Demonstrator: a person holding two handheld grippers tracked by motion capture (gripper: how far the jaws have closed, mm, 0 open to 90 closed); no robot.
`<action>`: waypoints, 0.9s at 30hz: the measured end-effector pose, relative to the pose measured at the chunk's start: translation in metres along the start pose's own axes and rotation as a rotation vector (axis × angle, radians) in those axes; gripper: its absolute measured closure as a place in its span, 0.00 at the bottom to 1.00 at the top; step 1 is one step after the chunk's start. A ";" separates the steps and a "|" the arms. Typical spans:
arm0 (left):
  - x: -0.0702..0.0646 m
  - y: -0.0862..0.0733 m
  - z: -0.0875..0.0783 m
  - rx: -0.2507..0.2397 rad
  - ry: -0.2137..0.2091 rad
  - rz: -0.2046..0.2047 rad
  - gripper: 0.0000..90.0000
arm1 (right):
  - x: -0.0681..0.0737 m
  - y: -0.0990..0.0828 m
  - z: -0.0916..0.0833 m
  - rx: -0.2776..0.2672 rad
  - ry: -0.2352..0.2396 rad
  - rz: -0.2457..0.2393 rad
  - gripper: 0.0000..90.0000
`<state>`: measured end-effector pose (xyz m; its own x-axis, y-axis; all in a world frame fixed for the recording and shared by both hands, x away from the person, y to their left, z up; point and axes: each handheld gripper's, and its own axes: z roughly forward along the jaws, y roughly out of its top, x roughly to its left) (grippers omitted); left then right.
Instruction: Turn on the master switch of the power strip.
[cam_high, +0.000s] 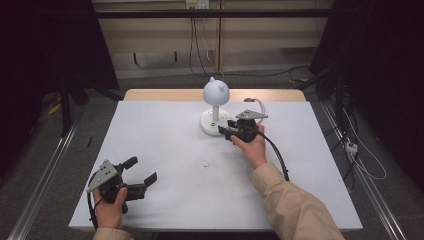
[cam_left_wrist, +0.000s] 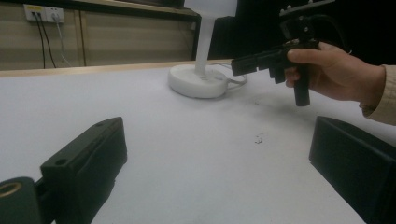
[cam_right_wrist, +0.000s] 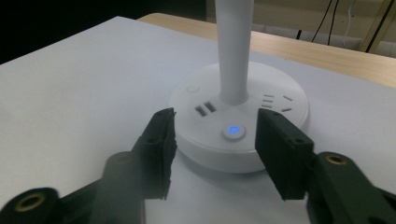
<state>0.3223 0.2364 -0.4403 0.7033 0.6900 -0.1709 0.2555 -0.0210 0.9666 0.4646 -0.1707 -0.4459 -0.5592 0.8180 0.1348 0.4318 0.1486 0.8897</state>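
Observation:
A white desk lamp (cam_high: 216, 91) stands on a round base (cam_high: 214, 122) at the far middle of the table. The base (cam_right_wrist: 210, 154) carries USB ports, sockets and a button (cam_right_wrist: 233, 130) lit blue. My right gripper (cam_high: 225, 129) points at the base from the right. In its own view my right gripper (cam_right_wrist: 215, 119) stands open, one jaw on each side of the lit button and neither pressing on the base. My left gripper (cam_high: 144, 169) rests open near the front left corner with nothing between its jaws. In the left gripper view my left gripper (cam_left_wrist: 217, 128) faces the lamp base (cam_left_wrist: 198, 81) and the right gripper (cam_left_wrist: 275, 58).
The white table top (cam_high: 175, 150) has a wooden strip (cam_high: 165, 95) along its far edge. A white cable (cam_high: 257, 102) runs from the lamp base off the back. More cables and a power strip (cam_high: 351, 147) lie on the floor at the right.

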 end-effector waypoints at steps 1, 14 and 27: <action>0.000 0.000 0.000 0.000 0.000 0.001 0.04 | 0.000 0.001 -0.003 0.004 0.004 0.000 0.48; 0.000 0.001 -0.001 -0.001 0.004 -0.003 0.04 | 0.004 -0.002 -0.035 0.004 0.030 -0.018 0.33; -0.001 0.001 0.000 0.003 0.002 0.005 0.04 | 0.007 -0.013 -0.060 0.020 0.045 -0.036 0.23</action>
<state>0.3223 0.2359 -0.4391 0.7035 0.6911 -0.1660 0.2542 -0.0266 0.9668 0.4125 -0.2005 -0.4304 -0.6059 0.7860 0.1231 0.4251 0.1890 0.8852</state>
